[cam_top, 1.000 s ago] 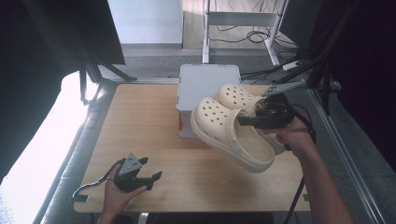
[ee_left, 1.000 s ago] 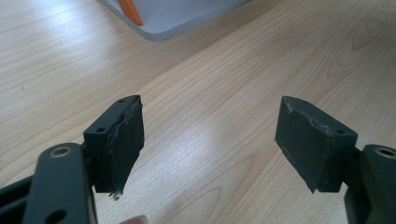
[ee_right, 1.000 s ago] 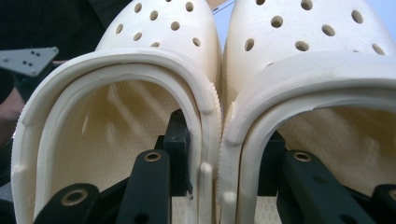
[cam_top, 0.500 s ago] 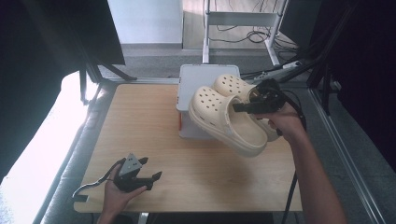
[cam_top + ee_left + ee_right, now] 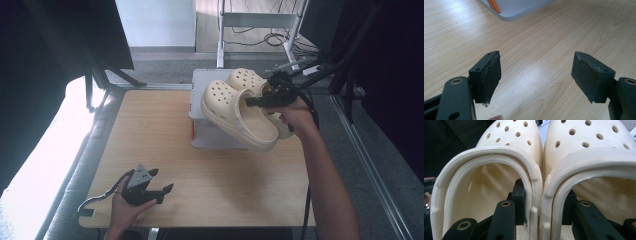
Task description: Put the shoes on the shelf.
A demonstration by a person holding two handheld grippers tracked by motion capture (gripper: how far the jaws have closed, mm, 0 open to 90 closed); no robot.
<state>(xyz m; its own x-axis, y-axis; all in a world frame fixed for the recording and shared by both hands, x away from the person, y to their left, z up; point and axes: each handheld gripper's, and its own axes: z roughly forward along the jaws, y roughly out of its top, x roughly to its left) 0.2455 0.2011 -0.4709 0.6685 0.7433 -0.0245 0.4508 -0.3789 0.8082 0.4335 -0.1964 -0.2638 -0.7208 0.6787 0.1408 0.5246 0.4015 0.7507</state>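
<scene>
High view: right tool point(image 5: 264, 100) holds clogs point(image 5: 240, 112) aloft, arm outstretched.

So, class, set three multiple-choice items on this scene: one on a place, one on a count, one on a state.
1. Where are the clogs?
A. flat on the table
B. held above the grey box
C. on the floor

2. How many clogs are there?
A. one
B. two
C. three

3. How do the left tongs stand?
A. open, with nothing between them
B. shut on a clog
C. shut on the box

Key: 1 B, the right tongs carry them over the box; 2 B, the right gripper view shows a pair side by side; 3 A, bare table shows between the pads.
</scene>
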